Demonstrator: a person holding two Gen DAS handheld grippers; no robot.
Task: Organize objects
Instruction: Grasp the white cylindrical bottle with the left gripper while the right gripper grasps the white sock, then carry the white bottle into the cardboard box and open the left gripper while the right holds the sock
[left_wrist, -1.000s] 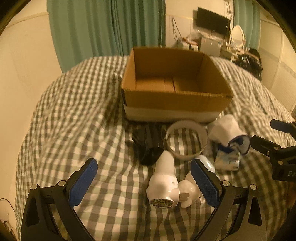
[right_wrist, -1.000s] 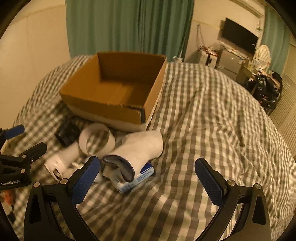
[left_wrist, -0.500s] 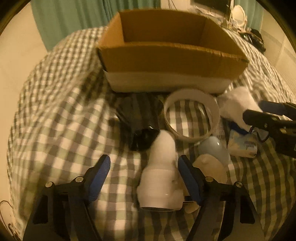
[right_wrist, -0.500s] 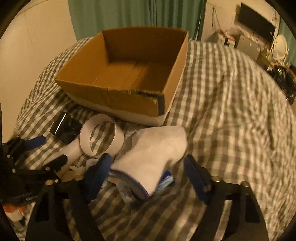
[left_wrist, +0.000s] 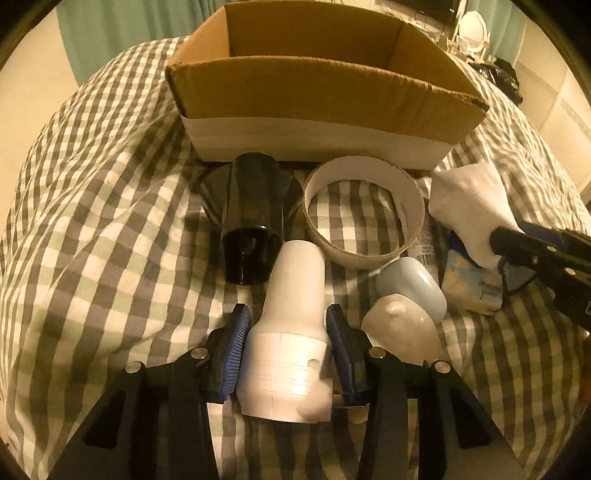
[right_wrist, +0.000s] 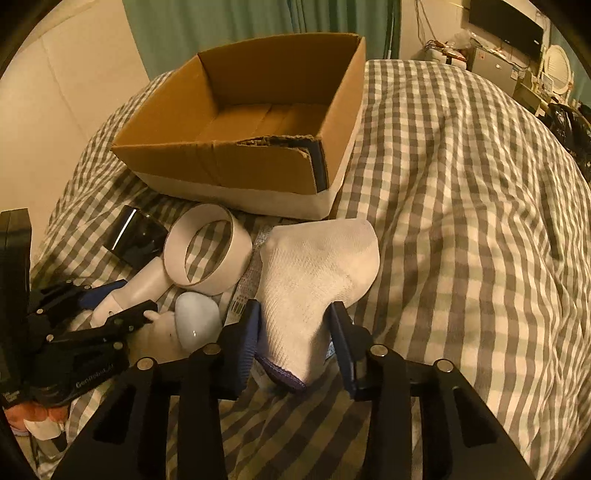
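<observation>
Left fingers (left_wrist: 236, 354) clamped on white plastic bottle (left_wrist: 291, 332); right fingers (right_wrist: 248, 343) seemingly pinching white sock (right_wrist: 317, 273).

Crowded just before the cardboard box (left_wrist: 325, 99) by a black nozzle (left_wrist: 251, 218), white tape ring (left_wrist: 364, 216), white sock (right_wrist: 317, 273) and pale blue case (left_wrist: 412, 288), nearly touching, with open checked bedspread (right_wrist: 461, 221) right of the box.

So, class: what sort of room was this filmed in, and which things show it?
Most likely a bedroom: a checked bedspread covers a bed, green curtains hang behind, and a television sits above a cluttered desk.
</observation>
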